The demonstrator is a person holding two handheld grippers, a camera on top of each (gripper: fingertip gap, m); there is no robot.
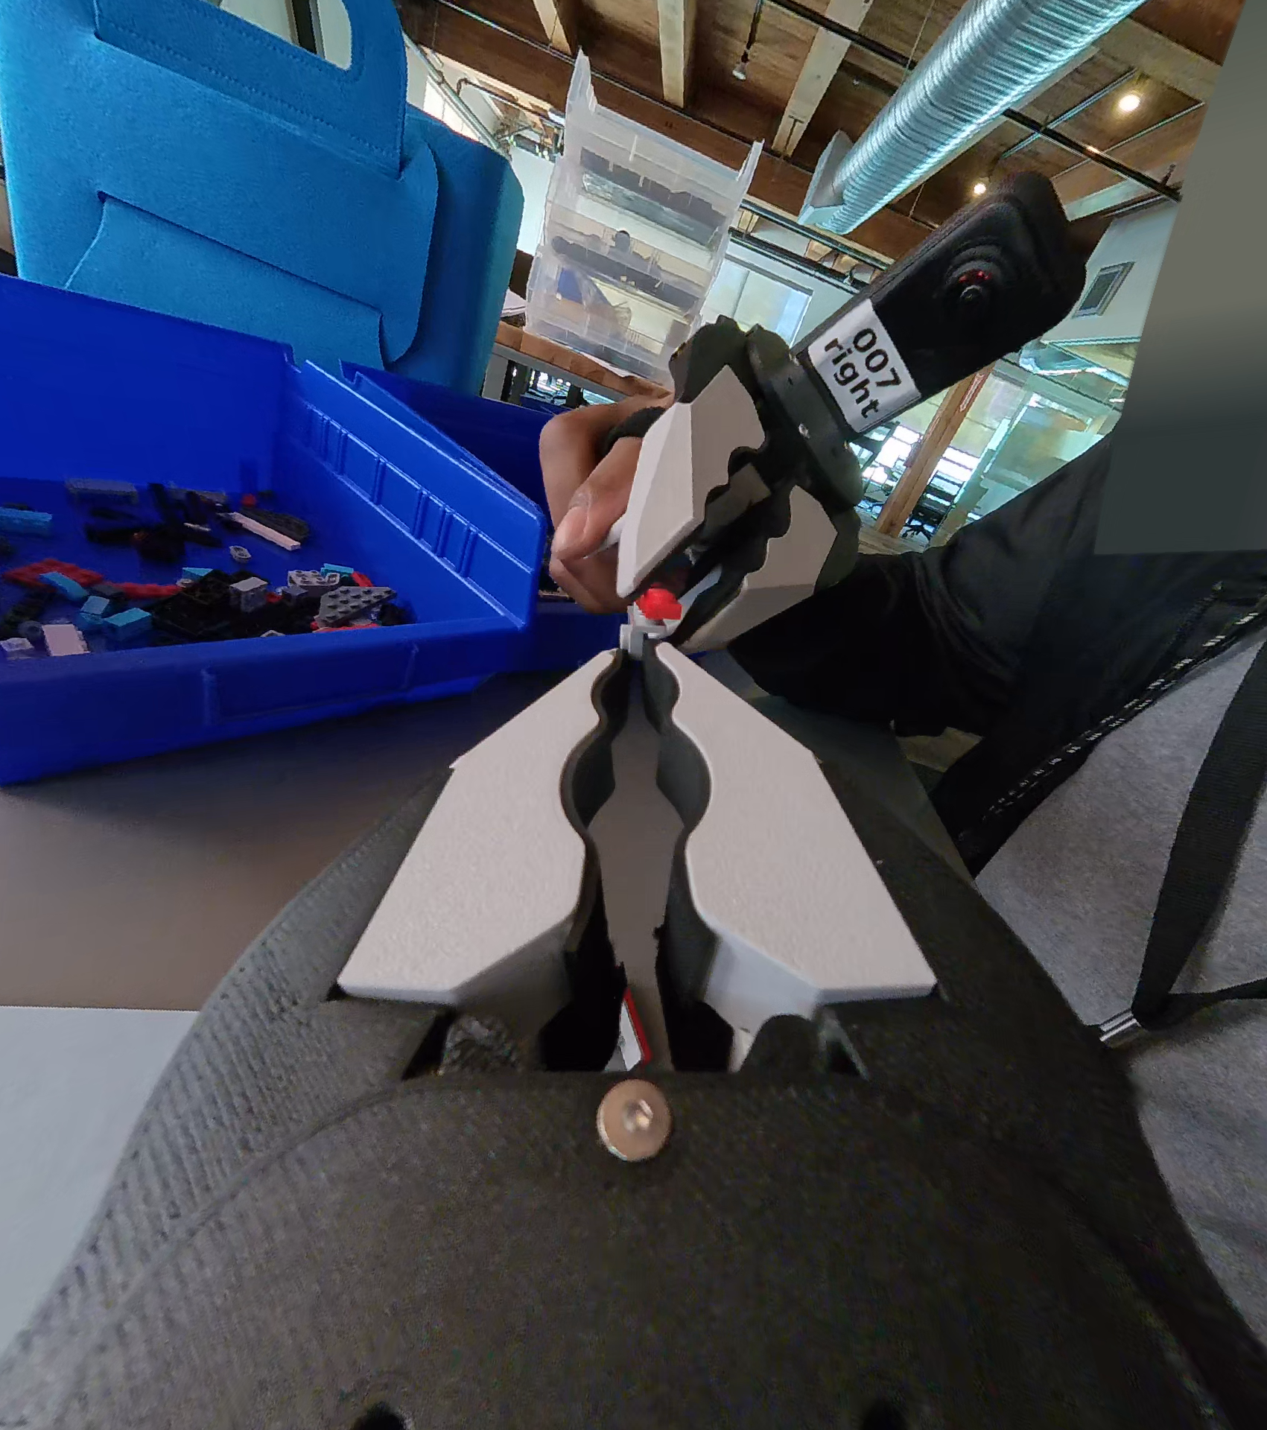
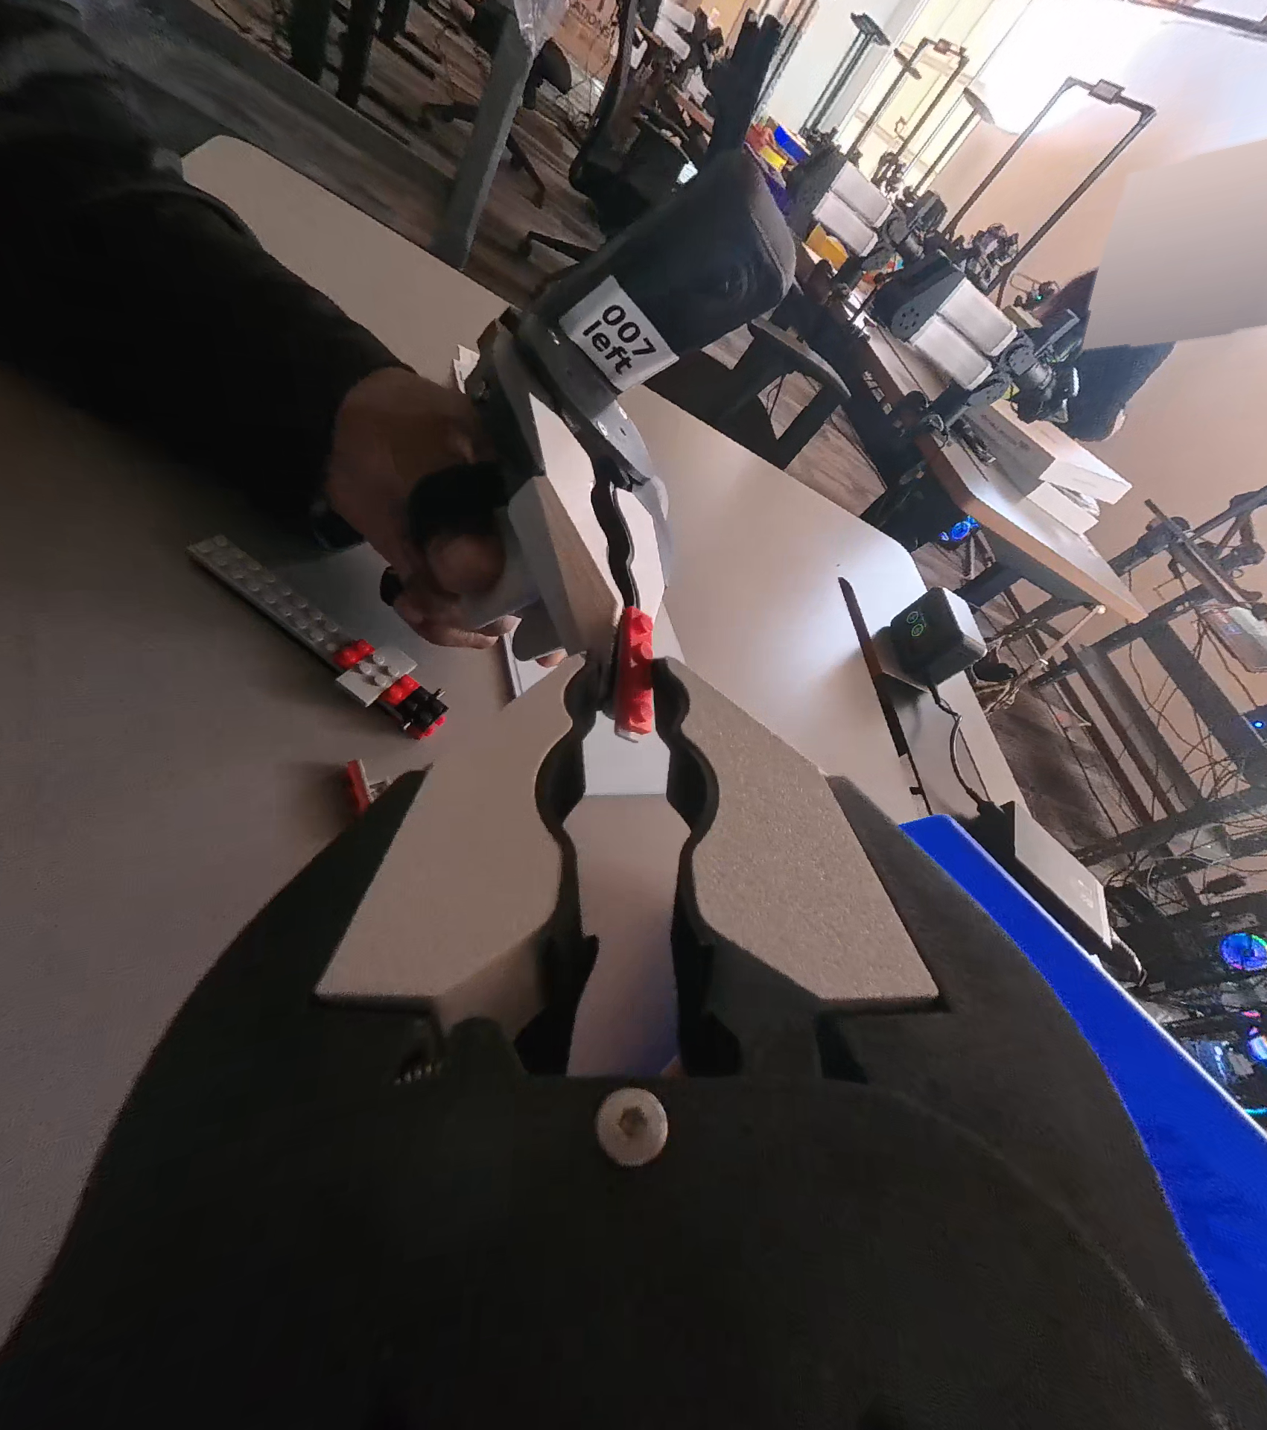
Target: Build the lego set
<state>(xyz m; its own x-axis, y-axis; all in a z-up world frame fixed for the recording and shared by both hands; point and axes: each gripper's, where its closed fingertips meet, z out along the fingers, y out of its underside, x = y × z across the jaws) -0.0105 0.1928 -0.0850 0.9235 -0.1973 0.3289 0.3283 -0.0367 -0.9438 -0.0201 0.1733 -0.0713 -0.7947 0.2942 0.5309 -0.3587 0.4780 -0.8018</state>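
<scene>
A small red-and-white lego assembly (image 2: pixel 634 681) is held in the air between both grippers. In the right wrist view my right gripper (image 2: pixel 626 677) is shut on the red plate. My left gripper (image 2: pixel 618 619) comes in from above and pinches its upper end. In the left wrist view my left gripper (image 1: pixel 634 658) is shut on the white part (image 1: pixel 634 636), and my right gripper (image 1: pixel 665 611) grips the red part (image 1: pixel 657 600) just above. A long grey plate (image 2: pixel 282 596) with red and black bricks at one end lies on the table.
A blue bin (image 1: pixel 228 696) with loose lego pieces (image 1: pixel 228 588) stands to the left; its edge also shows in the right wrist view (image 2: pixel 1156 1083). A small red piece (image 2: pixel 359 781) lies on the table. A blue felt bag (image 1: pixel 228 193) and clear drawers (image 1: pixel 638 217) stand behind.
</scene>
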